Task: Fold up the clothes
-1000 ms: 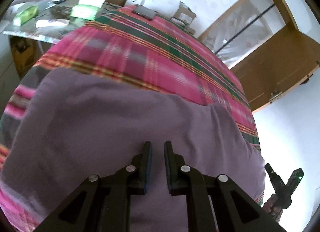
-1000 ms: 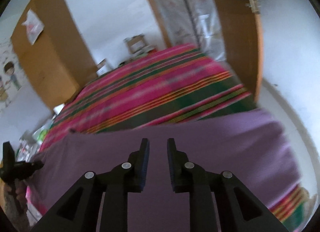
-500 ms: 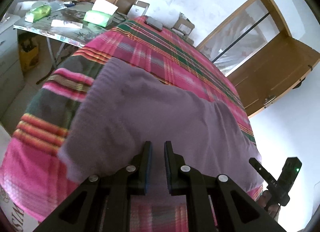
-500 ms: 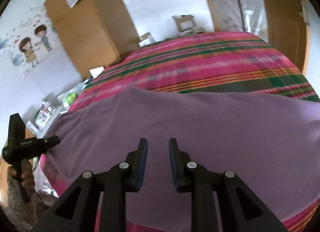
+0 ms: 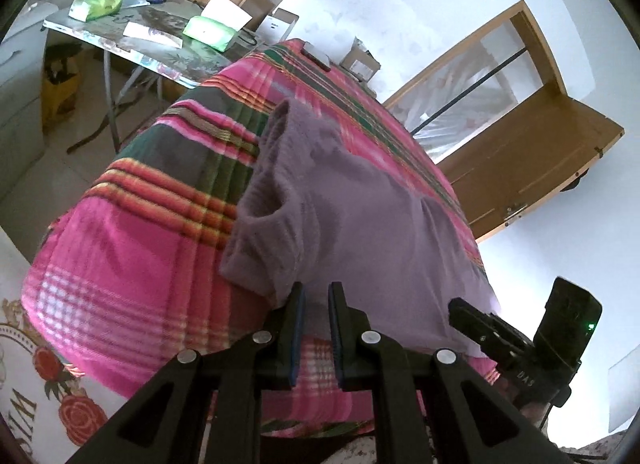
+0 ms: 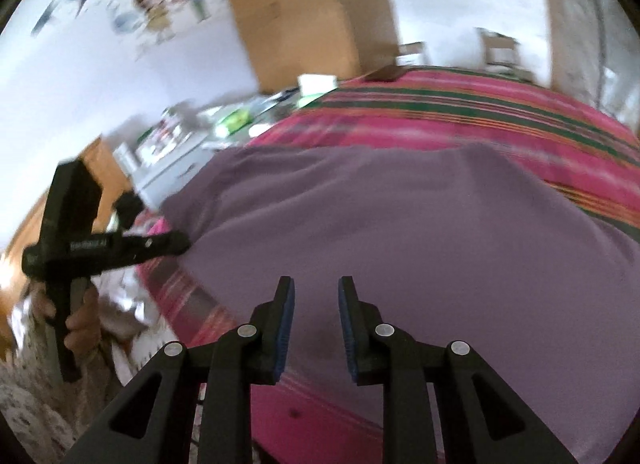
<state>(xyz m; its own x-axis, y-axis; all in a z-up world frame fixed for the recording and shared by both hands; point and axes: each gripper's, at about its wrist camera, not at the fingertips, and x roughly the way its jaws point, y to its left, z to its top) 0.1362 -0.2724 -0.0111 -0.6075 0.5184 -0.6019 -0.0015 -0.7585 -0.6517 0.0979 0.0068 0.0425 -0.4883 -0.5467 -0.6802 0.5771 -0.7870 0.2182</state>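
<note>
Pink plaid bedspread [image 5: 132,264] fills both views. Our left gripper [image 5: 316,292] and right gripper [image 6: 316,288] hover with narrow gaps, holding nothing. Beyond them, the purple sweater [image 5: 360,216] lies flat: soft, light, floppy, so we'd pinch its ribbed cuff [image 5: 260,260] or hem.

Left gripper [image 5: 316,296] jaws narrowly apart, nothing between; right gripper [image 6: 316,292] slightly wider, empty; both angled downward.
</note>
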